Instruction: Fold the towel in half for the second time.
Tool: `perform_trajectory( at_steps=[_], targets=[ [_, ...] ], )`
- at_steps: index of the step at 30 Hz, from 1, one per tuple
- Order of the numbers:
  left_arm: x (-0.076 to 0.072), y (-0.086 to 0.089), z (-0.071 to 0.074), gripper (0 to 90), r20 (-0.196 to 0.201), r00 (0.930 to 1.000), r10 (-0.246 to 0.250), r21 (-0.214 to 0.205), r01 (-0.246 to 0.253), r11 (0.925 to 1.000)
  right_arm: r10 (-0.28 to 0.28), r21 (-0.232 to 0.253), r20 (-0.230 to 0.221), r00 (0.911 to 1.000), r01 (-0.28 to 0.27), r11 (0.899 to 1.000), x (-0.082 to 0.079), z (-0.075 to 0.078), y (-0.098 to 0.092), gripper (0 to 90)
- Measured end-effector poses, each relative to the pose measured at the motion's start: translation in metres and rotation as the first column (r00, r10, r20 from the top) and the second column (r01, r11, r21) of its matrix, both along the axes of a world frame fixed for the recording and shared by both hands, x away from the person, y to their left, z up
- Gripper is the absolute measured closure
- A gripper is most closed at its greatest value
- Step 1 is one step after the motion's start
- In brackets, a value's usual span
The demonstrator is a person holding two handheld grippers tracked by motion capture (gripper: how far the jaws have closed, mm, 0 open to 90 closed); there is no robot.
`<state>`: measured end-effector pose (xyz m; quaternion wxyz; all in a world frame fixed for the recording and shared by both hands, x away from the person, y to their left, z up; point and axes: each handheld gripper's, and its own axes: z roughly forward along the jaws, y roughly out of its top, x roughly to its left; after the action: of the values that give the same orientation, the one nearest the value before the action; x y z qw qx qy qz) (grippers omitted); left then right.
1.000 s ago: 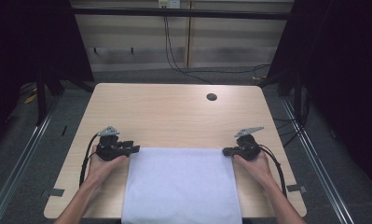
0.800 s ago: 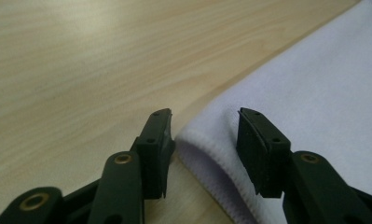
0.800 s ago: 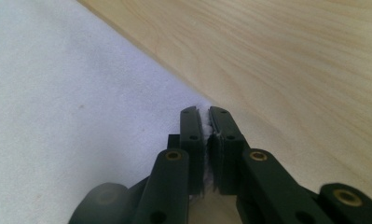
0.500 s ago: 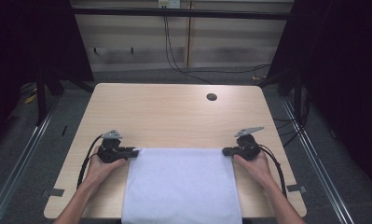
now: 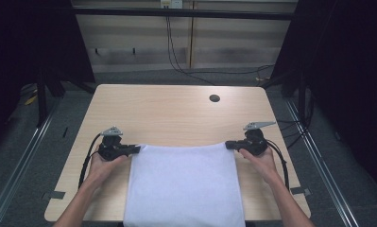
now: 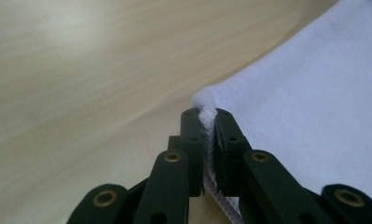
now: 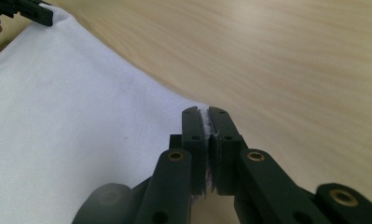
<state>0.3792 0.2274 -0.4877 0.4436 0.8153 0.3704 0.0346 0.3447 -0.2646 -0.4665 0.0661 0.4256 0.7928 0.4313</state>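
A white cloth (image 5: 185,184) is spread on the near half of the wooden table (image 5: 176,113), apparently overhanging its front edge. Its far left corner is pinched by the left gripper (image 6: 208,122), whose jaws have just been closing on it. The far right corner is clamped between the closed jaws of the right gripper (image 7: 206,120).

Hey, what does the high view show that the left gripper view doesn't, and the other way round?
High view: the whole table with a dark round hole near its far edge, both forearms, the right gripper at the cloth's far right corner, and the floor around.

Left gripper view: up close, the left gripper with its fingers pressed on a bunched corner of the cloth, whose stitched hem runs between them.

Both: the white cloth, the pale wooden tabletop, and the left gripper shut on that far left corner.
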Motion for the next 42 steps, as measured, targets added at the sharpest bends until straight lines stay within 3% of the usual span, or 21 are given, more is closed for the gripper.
perform_trajectory(
  at_steps=[2, 4, 8, 11, 17, 20, 22, 27, 30, 33, 38, 42],
  targets=[
    [0.007, 0.000, 0.008, 84.2, 0.025, 0.9997, 0.000, 0.004, 0.000, 1.0000, -0.019, 0.019, 0.010, 0.9998, 0.019, 1.000, 0.007, 0.005, -0.003, 86.6],
    [0.014, 0.003, 0.016, 84.3, 0.039, 0.9992, 0.009, -0.028, -0.008, 0.9996, -0.020, 0.019, 0.026, 0.9995, 0.020, 1.000, 0.013, 0.010, -0.005, 86.7],
    [0.026, 0.001, 0.028, 84.5, 0.050, 0.9986, 0.018, -0.025, -0.017, 0.9996, -0.041, 0.046, 0.043, 0.9982, 0.039, 0.998, 0.021, 0.024, -0.011, 86.9],
    [0.033, 0.000, 0.042, 84.5, 0.081, 0.9963, 0.029, -0.011, -0.028, 0.9995, -0.050, 0.053, 0.075, 0.9959, 0.046, 0.998, 0.027, 0.035, -0.010, 86.9],
    [0.044, 0.000, 0.068, 84.5, 0.144, 0.9866, 0.077, -0.033, -0.073, 0.9968, -0.077, 0.071, 0.119, 0.9900, 0.069, 0.995, 0.042, 0.060, -0.009, 86.9],
    [0.049, 0.002, 0.075, 84.4, 0.148, 0.9837, 0.102, -0.088, -0.090, 0.9921, -0.103, 0.071, 0.131, 0.9860, 0.094, 0.993, 0.049, 0.071, -0.013, 87.0],
    [0.052, 0.003, 0.082, 84.6, 0.163, 0.9811, 0.105, -0.111, -0.087, 0.9900, -0.105, 0.074, 0.139, 0.9847, 0.095, 0.993, 0.052, 0.080, -0.017, 87.1],
    [0.058, 0.001, 0.111, 84.9, 0.220, 0.9684, 0.117, -0.124, -0.091, 0.9881, -0.118, 0.079, 0.183, 0.9761, 0.105, 0.991, 0.056, 0.098, -0.017, 87.2],
    [0.053, 0.000, 0.124, 84.9, 0.246, 0.9625, 0.113, -0.144, -0.079, 0.9863, -0.129, 0.099, 0.203, 0.9705, 0.111, 0.989, 0.057, 0.106, -0.018, 87.2],
    [0.047, 0.001, 0.118, 84.9, 0.251, 0.9630, 0.097, -0.119, -0.069, 0.9904, -0.116, 0.081, 0.207, 0.9714, 0.101, 0.992, 0.051, 0.101, -0.016, 87.2],
    [0.030, 0.007, 0.094, 84.7, 0.227, 0.9720, 0.060, -0.152, -0.025, 0.9880, -0.071, 0.095, 0.190, 0.9792, 0.053, 0.994, 0.031, 0.083, -0.017, 87.2],
    [0.010, 0.010, 0.084, 84.9, 0.240, 0.9692, 0.057, -0.159, -0.019, 0.9871, -0.040, 0.107, 0.189, 0.9812, 0.020, 0.994, 0.010, 0.080, -0.018, 87.1]
  ],
)
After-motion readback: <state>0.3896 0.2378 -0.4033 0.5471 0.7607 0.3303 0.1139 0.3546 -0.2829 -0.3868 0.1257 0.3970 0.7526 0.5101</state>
